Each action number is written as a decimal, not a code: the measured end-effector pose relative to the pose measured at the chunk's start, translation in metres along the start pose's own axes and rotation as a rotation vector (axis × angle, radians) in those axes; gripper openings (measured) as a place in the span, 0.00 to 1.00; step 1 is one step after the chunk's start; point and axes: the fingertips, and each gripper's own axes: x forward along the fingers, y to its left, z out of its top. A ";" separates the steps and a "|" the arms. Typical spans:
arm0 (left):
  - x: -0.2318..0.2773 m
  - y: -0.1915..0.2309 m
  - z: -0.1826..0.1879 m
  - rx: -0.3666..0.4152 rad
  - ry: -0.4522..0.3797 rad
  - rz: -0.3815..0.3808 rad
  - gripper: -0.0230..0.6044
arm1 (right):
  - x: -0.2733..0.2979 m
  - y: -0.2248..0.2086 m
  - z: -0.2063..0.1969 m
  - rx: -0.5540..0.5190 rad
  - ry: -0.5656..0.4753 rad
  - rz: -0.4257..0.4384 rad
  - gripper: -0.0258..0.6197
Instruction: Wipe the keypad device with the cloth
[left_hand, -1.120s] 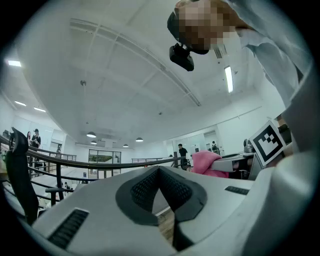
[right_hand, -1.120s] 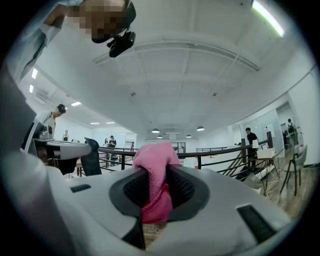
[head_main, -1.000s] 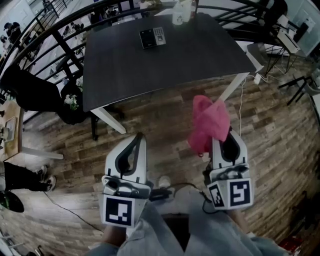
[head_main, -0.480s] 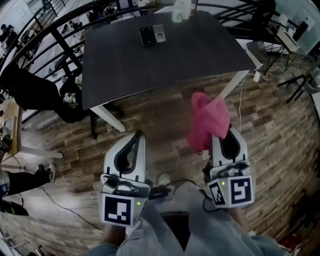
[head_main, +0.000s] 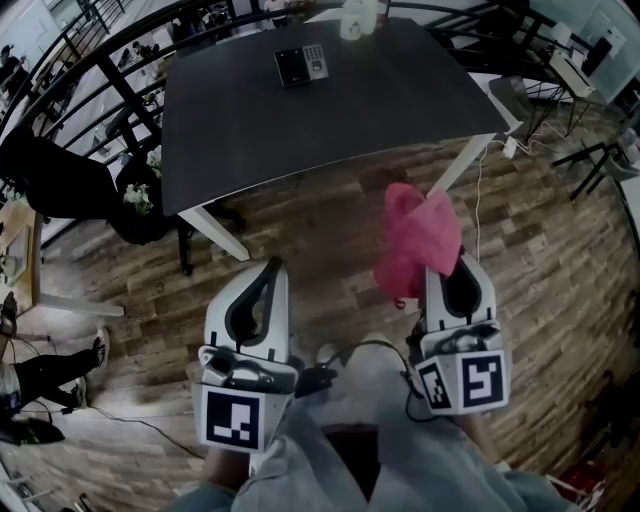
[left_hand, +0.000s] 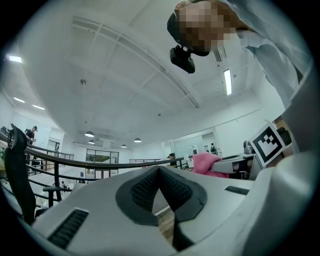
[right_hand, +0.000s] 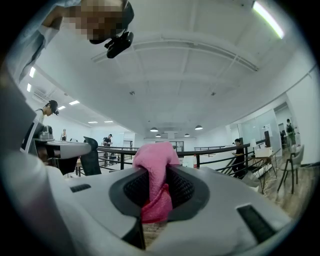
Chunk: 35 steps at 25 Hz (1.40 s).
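Observation:
The keypad device (head_main: 301, 66), black with a grey key block, lies near the far edge of the dark table (head_main: 330, 120). Both grippers hang well short of the table, over the wooden floor. My right gripper (head_main: 443, 262) is shut on a pink cloth (head_main: 418, 240), which bunches up above its tips. In the right gripper view the cloth (right_hand: 152, 157) fills the gap of the right gripper (right_hand: 159, 186). My left gripper (head_main: 273, 268) is shut with nothing in it. In the left gripper view the left gripper (left_hand: 159, 171) points up at the ceiling, with the cloth (left_hand: 206, 162) off to the right.
A white bottle (head_main: 355, 20) stands at the table's far edge. White table legs (head_main: 215, 235) slant down to the floor. A black curved railing (head_main: 100, 75) runs behind the table. A person's shoes (head_main: 95, 352) and a cable lie at left; chairs stand at right.
The table and keypad have slid slightly up in the head view. Both grippers stay where they were, the cloth still held. The shoes at left have shifted.

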 end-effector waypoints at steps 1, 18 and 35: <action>0.000 0.000 0.000 -0.001 -0.002 0.000 0.04 | -0.001 0.000 -0.001 0.000 0.001 -0.002 0.15; 0.044 -0.007 -0.011 0.025 0.031 0.058 0.04 | 0.049 -0.037 -0.015 0.035 0.018 0.073 0.15; 0.167 -0.006 -0.015 0.005 0.030 0.175 0.04 | 0.161 -0.106 -0.010 0.036 0.042 0.242 0.15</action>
